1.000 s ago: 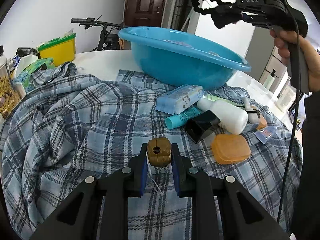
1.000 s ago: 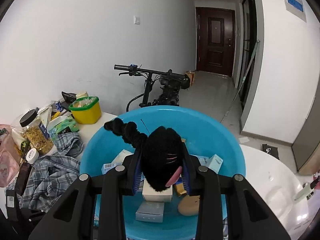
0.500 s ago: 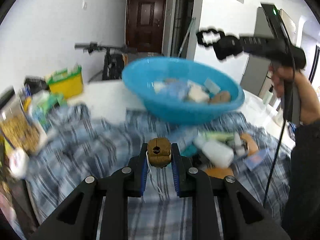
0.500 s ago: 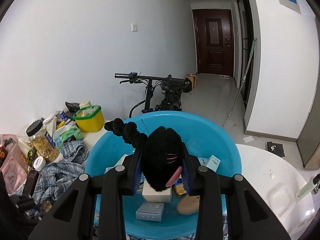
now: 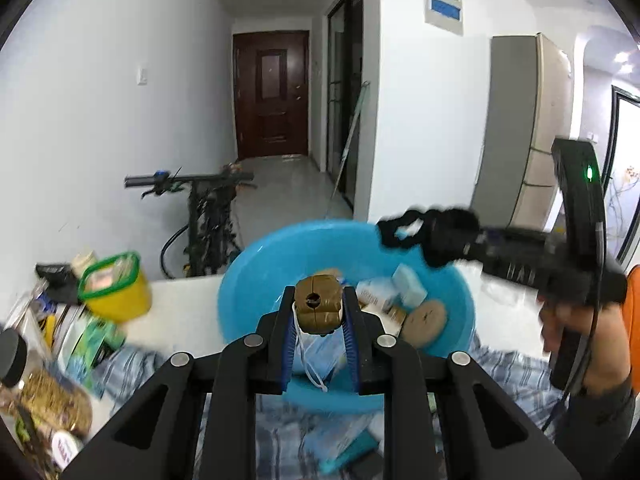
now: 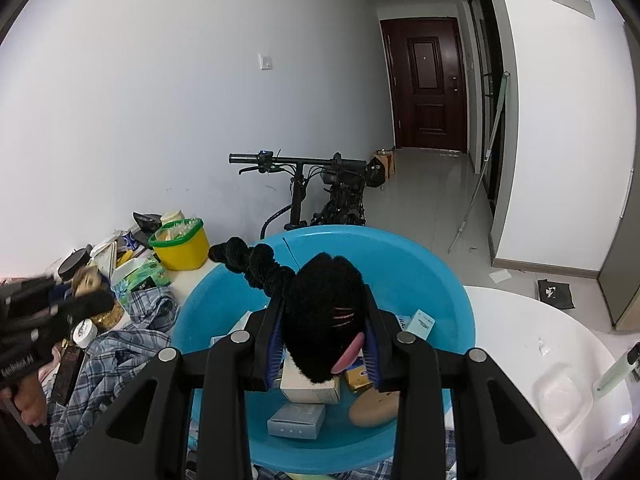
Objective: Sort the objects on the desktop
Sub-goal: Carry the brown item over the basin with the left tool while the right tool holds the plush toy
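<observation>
My left gripper (image 5: 319, 300) is shut on a small brown knob-like piece (image 5: 320, 314) with a white string hanging from it, held in the air in front of the blue basin (image 5: 248, 276). My right gripper (image 6: 324, 320) is shut on a black fluffy hair tie (image 6: 320, 312) with a pink spot, hanging over the blue basin (image 6: 440, 276). In the basin lie small boxes (image 6: 310, 388) and a round tan case (image 6: 374, 408). The left wrist view shows the right gripper (image 5: 436, 236) to the right, above the basin rim. The left gripper (image 6: 52, 316) is a blur at the right wrist view's left edge.
A plaid shirt (image 6: 120, 352) covers the white table (image 6: 540, 332) around the basin. A yellow tub (image 6: 180, 248), a grain jar (image 5: 40, 392) and packets crowd the left side. A clear soap dish (image 6: 564, 392) sits right. A bicycle (image 6: 320, 192) stands behind the table.
My left gripper has risen with the brown piece, from low over the shirt to a height where the basin's inside shows. The right gripper has stayed almost still over the basin.
</observation>
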